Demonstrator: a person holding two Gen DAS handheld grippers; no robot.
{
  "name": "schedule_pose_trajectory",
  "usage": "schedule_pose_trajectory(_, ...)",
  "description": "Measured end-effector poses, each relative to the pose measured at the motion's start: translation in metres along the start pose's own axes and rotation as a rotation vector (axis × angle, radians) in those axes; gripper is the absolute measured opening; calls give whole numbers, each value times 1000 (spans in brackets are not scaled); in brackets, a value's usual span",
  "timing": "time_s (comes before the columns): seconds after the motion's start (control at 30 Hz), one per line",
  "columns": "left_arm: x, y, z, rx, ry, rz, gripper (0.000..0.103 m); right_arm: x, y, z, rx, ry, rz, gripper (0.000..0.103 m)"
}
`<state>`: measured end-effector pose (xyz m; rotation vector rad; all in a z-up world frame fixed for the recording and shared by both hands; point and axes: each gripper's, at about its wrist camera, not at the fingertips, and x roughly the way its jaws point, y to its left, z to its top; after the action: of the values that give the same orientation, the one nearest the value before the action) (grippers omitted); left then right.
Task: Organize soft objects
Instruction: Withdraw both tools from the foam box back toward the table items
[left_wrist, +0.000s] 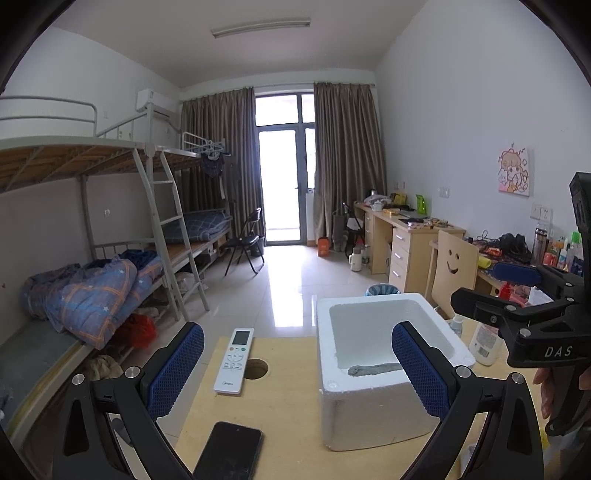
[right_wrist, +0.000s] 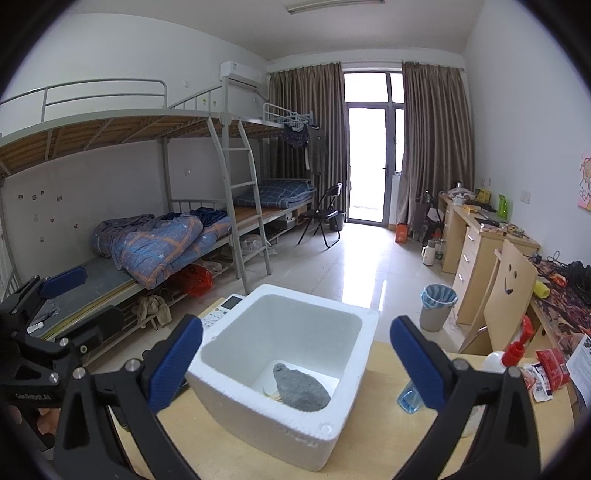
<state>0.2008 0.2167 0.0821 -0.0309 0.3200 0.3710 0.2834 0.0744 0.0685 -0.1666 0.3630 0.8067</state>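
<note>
One square white foam box (right_wrist: 280, 376) stood at frame centre, holding one flat grey fuzzy cloth (right_wrist: 301, 387). Left gripper (left_wrist: 297, 369) and right gripper (right_wrist: 295, 365) were both wide open, empty.

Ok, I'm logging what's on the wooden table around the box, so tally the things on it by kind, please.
Foam box: 1
Grey cloth inside the box: 1
Remote control: 1
Phone: 1
White lotion bottle: 1
Red-pump bottle: 1
Blue spray bottle: 1
Red snack packet: 1
Total: 8
</note>
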Motion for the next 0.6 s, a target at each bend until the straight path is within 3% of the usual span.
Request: schedule_pose_trajectory(0.6,-73,-24,9,29,-69,-4,102,-84,17,-3,-56,-83,-18,103)
